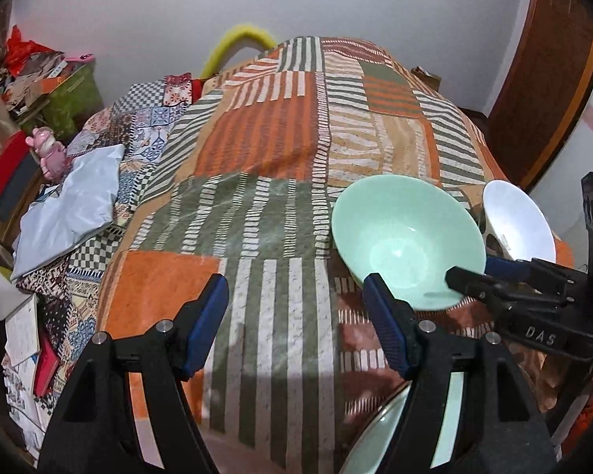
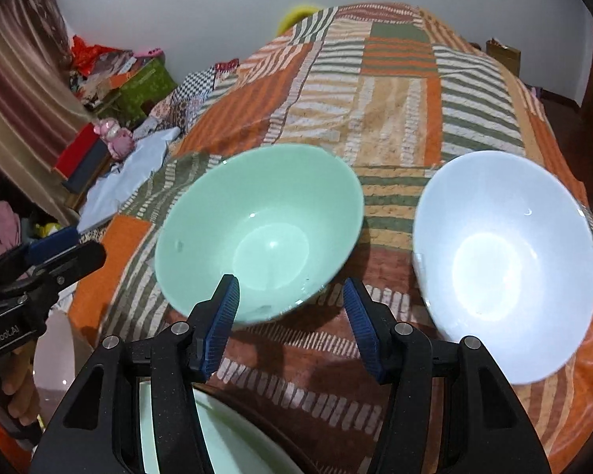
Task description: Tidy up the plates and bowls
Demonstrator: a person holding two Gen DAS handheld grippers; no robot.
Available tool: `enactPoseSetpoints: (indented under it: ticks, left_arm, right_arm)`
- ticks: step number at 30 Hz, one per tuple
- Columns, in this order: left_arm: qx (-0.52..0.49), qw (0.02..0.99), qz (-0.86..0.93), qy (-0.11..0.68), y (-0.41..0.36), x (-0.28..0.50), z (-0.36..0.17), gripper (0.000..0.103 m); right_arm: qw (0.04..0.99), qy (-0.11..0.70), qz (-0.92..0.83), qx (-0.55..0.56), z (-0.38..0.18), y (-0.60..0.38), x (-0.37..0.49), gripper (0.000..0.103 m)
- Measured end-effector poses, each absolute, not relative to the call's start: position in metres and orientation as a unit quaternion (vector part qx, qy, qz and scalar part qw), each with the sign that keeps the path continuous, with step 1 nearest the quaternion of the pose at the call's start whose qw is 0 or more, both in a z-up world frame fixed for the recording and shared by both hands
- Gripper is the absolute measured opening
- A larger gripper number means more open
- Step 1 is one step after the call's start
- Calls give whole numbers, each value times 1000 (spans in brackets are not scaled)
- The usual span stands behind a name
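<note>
A mint green bowl [image 1: 407, 241] [image 2: 257, 233] sits on the patchwork bedspread, with a white bowl [image 1: 518, 225] [image 2: 506, 260] to its right. My right gripper [image 2: 290, 300] [image 1: 478, 272] is open, its jaws astride the green bowl's near rim: the left finger is over the inside, the right finger outside. My left gripper [image 1: 296, 316] is open and empty over the bedspread, left of the green bowl. A pale green plate [image 1: 379, 434] [image 2: 217, 438] lies under the grippers at the near edge.
The striped orange and green bedspread [image 1: 265, 181] [image 2: 395, 91] covers the bed. A grey bag [image 1: 71, 205], a pink toy [image 1: 49, 154] and boxes crowd the left side. A pale pink plate [image 2: 55, 355] shows at the near left.
</note>
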State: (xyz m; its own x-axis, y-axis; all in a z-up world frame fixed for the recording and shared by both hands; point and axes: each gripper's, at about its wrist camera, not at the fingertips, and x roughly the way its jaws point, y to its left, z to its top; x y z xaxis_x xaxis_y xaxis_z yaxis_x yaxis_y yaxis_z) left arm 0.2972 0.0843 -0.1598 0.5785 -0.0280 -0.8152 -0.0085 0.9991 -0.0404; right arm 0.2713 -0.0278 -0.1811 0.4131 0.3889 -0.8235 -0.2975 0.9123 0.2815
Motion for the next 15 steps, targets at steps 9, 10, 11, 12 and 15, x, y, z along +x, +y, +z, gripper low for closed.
enactPoseSetpoints:
  ticks: [9,10,11,12,15]
  left_arm:
    - [-8,874,-18,485,76,316,-182,70]
    - [-8,872,-19,489,75,317,-184,70]
    - [-9,871,-20,491,75,316,-185,70]
    - [-10,870,-20,493,75,316,-187,70]
    - [-10,867,-20,498,77,314,-190,70]
  right_arm:
    - [829,514,219,11,-188,-21,285,37]
    - [829,514,221,4,-189,-21,284,35]
    - [828,513,227,-5,-189,-19,283,33]
    - [825,513,235,-13,-189,-16,281,32]
    - [815,515,264,-27,-188,-6,278,28]
